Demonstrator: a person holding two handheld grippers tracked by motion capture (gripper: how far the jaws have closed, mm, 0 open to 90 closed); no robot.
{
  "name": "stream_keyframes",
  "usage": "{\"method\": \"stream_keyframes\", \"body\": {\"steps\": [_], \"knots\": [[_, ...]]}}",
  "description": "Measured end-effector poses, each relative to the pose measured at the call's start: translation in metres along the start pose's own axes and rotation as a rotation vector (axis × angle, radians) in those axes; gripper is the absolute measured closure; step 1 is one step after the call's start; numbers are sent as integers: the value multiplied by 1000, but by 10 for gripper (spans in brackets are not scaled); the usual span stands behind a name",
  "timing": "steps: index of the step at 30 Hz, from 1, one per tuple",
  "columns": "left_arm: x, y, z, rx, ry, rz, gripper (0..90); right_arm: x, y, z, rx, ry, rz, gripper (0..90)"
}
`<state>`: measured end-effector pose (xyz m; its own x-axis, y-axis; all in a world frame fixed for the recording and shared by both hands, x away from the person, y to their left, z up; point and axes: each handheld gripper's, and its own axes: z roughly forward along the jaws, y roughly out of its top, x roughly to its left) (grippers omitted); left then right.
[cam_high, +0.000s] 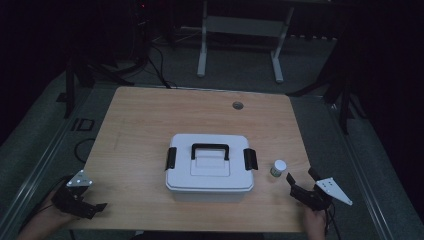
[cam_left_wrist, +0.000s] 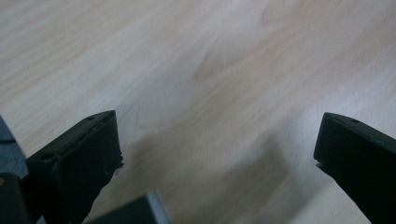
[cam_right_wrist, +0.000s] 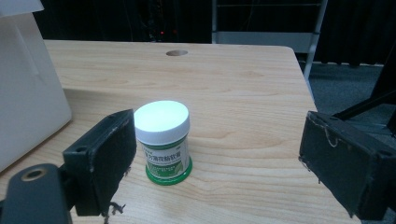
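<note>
A white lidded storage box (cam_high: 210, 167) with a black handle and two black side latches sits shut at the table's middle; its side wall (cam_right_wrist: 25, 88) fills the left of the right gripper view. A small white-capped jar with a green label (cam_high: 278, 168) (cam_right_wrist: 163, 142) stands upright just right of the box. My right gripper (cam_high: 301, 183) (cam_right_wrist: 219, 161) is open a little in front of the jar, which stands nearer its left jaw, untouched. My left gripper (cam_high: 100, 206) (cam_left_wrist: 217, 149) is open over bare wood at the front left corner, holding nothing.
The wooden table (cam_high: 150, 120) has a round cable hole (cam_high: 237, 105) (cam_right_wrist: 176, 52) near its far edge. Beyond it stand a white desk frame (cam_high: 240, 35) and dark stands on grey carpet. Wide bare wood lies left of and behind the box.
</note>
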<state>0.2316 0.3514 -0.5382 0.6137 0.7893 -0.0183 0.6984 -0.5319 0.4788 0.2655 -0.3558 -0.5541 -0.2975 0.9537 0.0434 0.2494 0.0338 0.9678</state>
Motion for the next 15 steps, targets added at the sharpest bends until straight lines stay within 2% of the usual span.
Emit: {"method": "stream_keyframes", "body": {"steps": [2,5,9,13,15], "knots": [[2,2,0,48,-13,-7,2,0,0,0,-1,1,1,107],[3,7,-1,145,-16,9,3,0,0,0,0,0,0,108],[3,15,-4,252,-11,49,2,1,0,0,4,0,-4,108],[2,22,-6,326,-24,91,2,1,0,0,4,2,-4,108],[3,26,-7,364,-34,93,3,1,0,0,1,3,-5,108]]}}
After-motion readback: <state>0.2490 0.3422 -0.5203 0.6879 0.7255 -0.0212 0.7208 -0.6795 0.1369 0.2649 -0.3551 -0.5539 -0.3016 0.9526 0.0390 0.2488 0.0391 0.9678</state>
